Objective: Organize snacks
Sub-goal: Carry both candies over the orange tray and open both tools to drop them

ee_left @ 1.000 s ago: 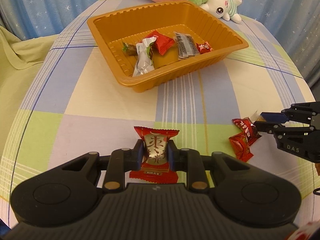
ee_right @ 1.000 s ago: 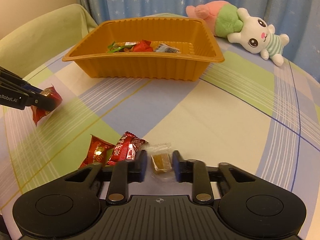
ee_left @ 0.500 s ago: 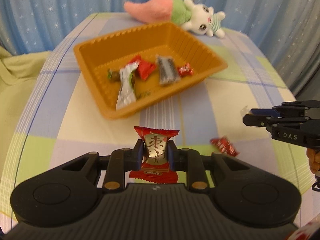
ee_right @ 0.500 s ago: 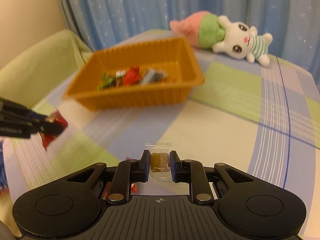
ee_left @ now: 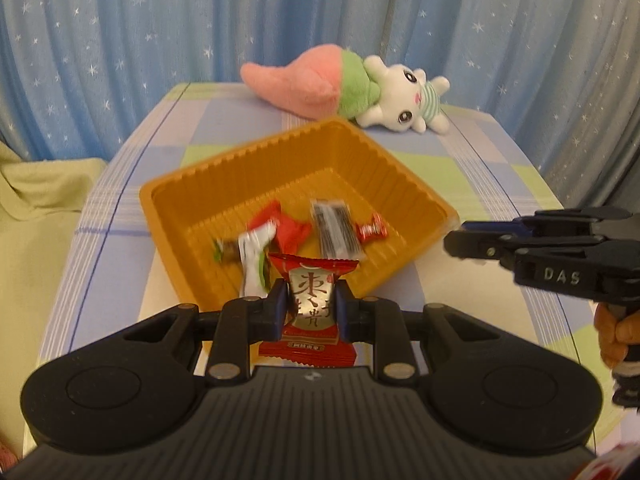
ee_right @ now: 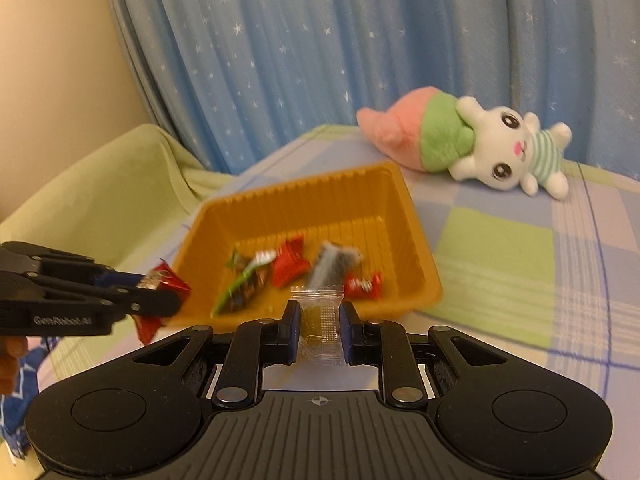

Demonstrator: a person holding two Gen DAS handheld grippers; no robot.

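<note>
Both tongs have climbed off the worktop (ee_left: pixel 500 168) since a second ago, and the orange tray (ee_left: pixel 404 168), once far ahead, now sits right under their tips. Left tongs (ee_left: pixel 310 308) are clenched on the red sweet (ee_left: pixel 311 298), its crimped top edge poking up over the tray's near rim at 6 o'clock. Right tongs (ee_right: pixel 319 322) are pinched on a clear-wrapped brown sweet (ee_right: pixel 320 320), hanging just over the tray's near rim in the right wrist view. From the left camera the right tongs come in at 3 o'clock, tips level with the tray's right corner; whether they touch the rim, hard to call from here.

Inside the tray: a silver-and-green packet (ee_left: pixel 256 256) towards 7 o'clock, a red packet (ee_left: pixel 290 230) in the middle, a grey striped packet (ee_left: pixel 336 232) beside it, and a small red sweet (ee_left: pixel 372 232) at 3 o'clock, all blurred by motion. Bare tray floor shows along the far ribbed wall at 12 o'clock, and the far-left corner is free too.

Beyond the tray, at 12 to 1 o'clock, a plush rabbit (ee_left: pixel 404 104) lies on its side near the worktop's far edge, well apart from the tray. Blue starred curtain (ee_left: pixel 160 40) closes off the back. Checked cloth runs open on the right side, out to 3 o'clock.
</note>
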